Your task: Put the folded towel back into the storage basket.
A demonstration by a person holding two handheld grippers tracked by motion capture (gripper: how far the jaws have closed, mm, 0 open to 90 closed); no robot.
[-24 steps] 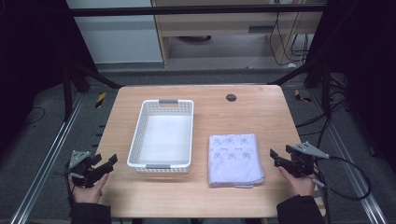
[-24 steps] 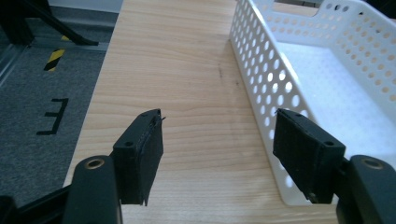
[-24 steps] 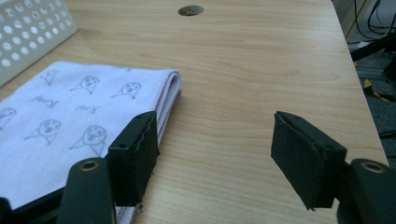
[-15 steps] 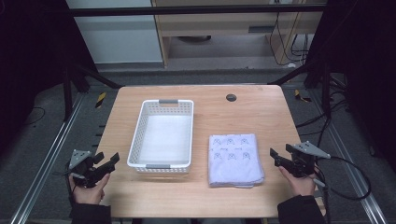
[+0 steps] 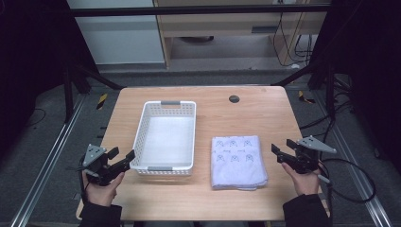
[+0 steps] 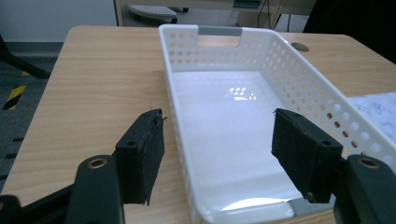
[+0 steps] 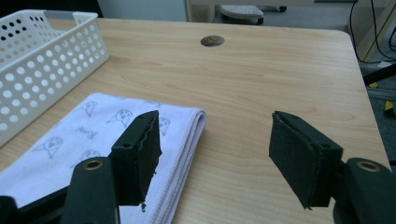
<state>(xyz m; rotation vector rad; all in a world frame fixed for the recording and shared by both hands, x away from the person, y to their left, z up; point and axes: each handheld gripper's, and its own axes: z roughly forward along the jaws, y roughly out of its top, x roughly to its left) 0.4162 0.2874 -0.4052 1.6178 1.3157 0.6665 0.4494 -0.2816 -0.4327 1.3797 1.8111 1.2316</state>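
Note:
A white perforated basket (image 5: 165,103) stands empty at the table's middle left. To its right lies a folded pale lilac towel (image 5: 238,161) with small printed figures. My left gripper (image 5: 122,155) is open at the basket's near left corner, and in the left gripper view its jaws (image 6: 218,128) straddle the basket's near left wall (image 6: 180,135). My right gripper (image 5: 282,148) is open just right of the towel, holding nothing. In the right gripper view (image 7: 215,126) the towel's folded edge (image 7: 184,128) lies by the left jaw.
The wooden table (image 5: 265,113) has a round cable hole (image 5: 233,99) at the back right. Dark frame rails and floor cables surround the table. Bare wood lies right of the towel (image 7: 261,84) and left of the basket (image 6: 102,79).
My left gripper has moved a little right and forward, up to the basket's near corner. The right gripper has barely shifted. Basket and towel have not moved.

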